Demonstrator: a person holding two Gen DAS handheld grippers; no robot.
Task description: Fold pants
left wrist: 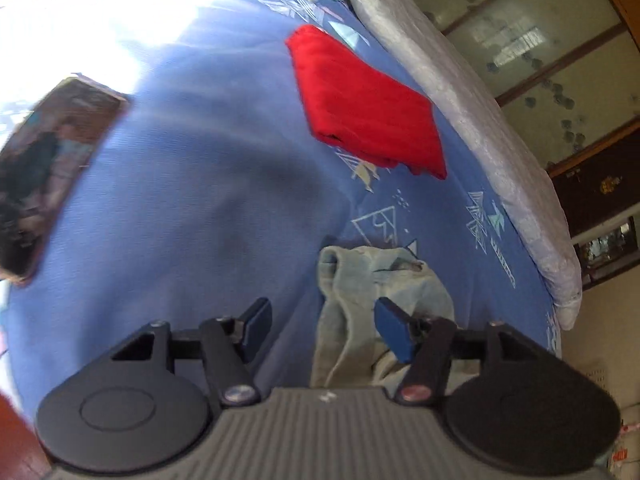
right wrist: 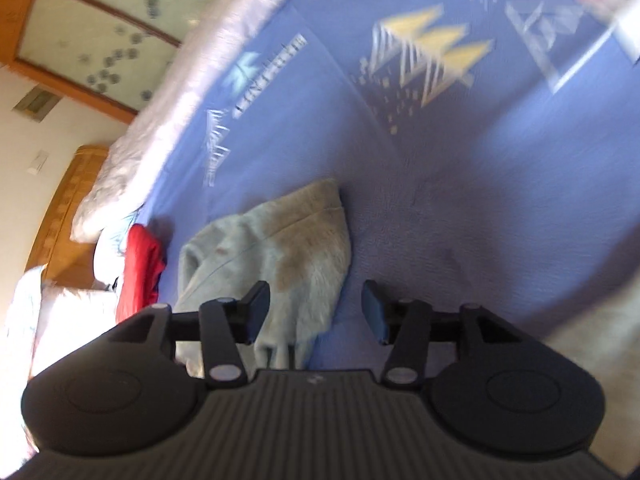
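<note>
Pale blue pants (left wrist: pixel 376 280) lie folded and rumpled beneath both spread, empty tools

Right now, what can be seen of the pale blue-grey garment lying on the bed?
The pale blue-grey garment is soft, fuzzy-looking fabric, bunched into a loose heap with rolled edges and a seam line, not a neat fold. A darker brownish patch, stain or shadow, shows on it in the right wrist view. It lies on the blue patterned bedsheet, apart from the folded red garment. The left gripper and the right gripper hang over it with jaws apart, neither gripping it.
</note>
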